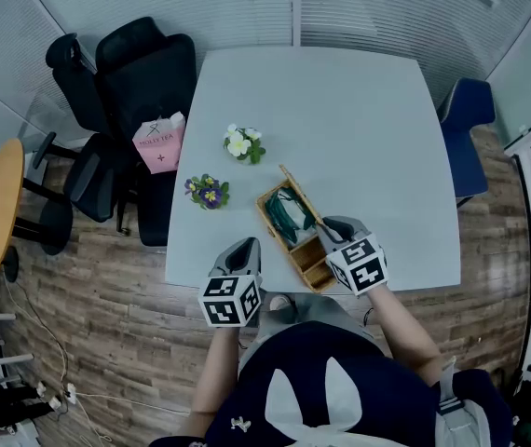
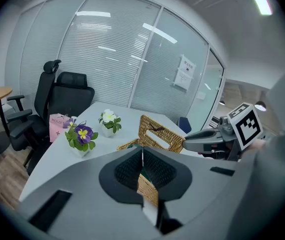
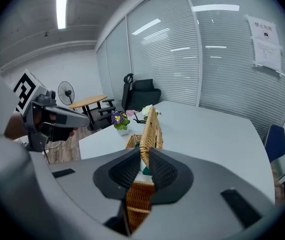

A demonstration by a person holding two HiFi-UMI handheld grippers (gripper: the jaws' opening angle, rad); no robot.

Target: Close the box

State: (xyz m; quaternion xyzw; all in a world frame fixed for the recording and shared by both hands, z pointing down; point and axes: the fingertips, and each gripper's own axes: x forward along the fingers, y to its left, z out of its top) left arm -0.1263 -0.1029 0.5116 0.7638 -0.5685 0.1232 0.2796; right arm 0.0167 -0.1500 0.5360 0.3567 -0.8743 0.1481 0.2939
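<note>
A woven wicker box (image 1: 314,261) sits near the table's front edge, with dark green contents (image 1: 289,214) showing inside. Its lid (image 1: 299,195) stands raised on edge along the box's right side. My right gripper (image 1: 327,228) is shut on the lid's near end. In the right gripper view the lid (image 3: 150,128) runs upright between the pads (image 3: 165,170), with the box body (image 3: 138,199) below. My left gripper (image 1: 243,252) hovers at the table's front edge, left of the box, shut and empty. In the left gripper view its jaws (image 2: 142,167) meet in front of the lid (image 2: 158,132).
A purple flower pot (image 1: 208,192) and a white flower pot (image 1: 243,143) stand on the white table (image 1: 340,110) beyond the box. A pink tea carton (image 1: 160,144) rests on black office chairs (image 1: 135,73) at left. A blue chair (image 1: 466,133) stands at right.
</note>
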